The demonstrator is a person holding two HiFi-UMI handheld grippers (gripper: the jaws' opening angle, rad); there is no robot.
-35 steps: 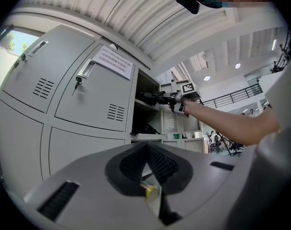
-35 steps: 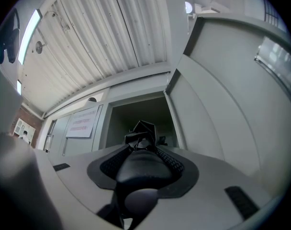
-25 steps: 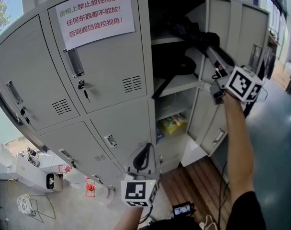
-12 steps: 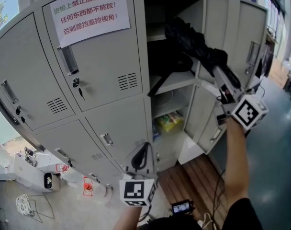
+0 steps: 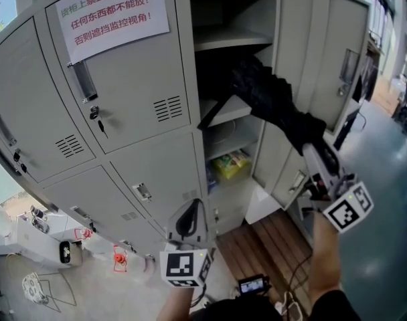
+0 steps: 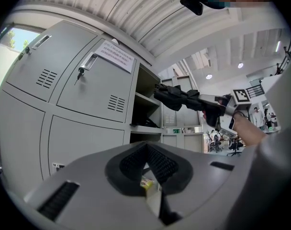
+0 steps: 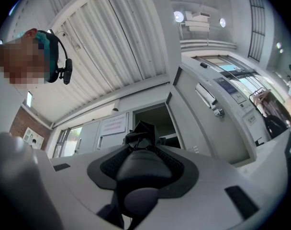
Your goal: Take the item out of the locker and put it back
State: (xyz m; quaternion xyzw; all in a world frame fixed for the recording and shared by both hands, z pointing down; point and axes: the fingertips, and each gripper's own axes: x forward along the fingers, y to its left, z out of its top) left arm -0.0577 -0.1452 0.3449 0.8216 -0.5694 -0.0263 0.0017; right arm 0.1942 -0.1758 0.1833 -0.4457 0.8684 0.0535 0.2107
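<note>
A folded black umbrella (image 5: 276,107) sticks out of the open locker compartment (image 5: 225,59), tip end still near the shelf. My right gripper (image 5: 310,151) is shut on its handle end, below and right of the opening, pointing up at the locker. In the right gripper view the umbrella (image 7: 139,137) fills the space between the jaws of the right gripper (image 7: 143,153). The left gripper view shows the umbrella (image 6: 178,95) from the side. My left gripper (image 5: 191,209) hangs low in front of the lower lockers, jaws together with nothing in them; its pads (image 6: 157,163) meet at the tip.
The open locker door (image 5: 310,52) stands right of the umbrella. A black strap (image 5: 213,112) hangs off the shelf. A yellow-green packet (image 5: 229,164) lies in the compartment below. A paper sign (image 5: 110,9) is on the closed door. A wooden platform (image 5: 270,246) lies underneath.
My right gripper has drawn down and to the right, pulling the umbrella out of the upper compartment. The left gripper has stayed where it was.
</note>
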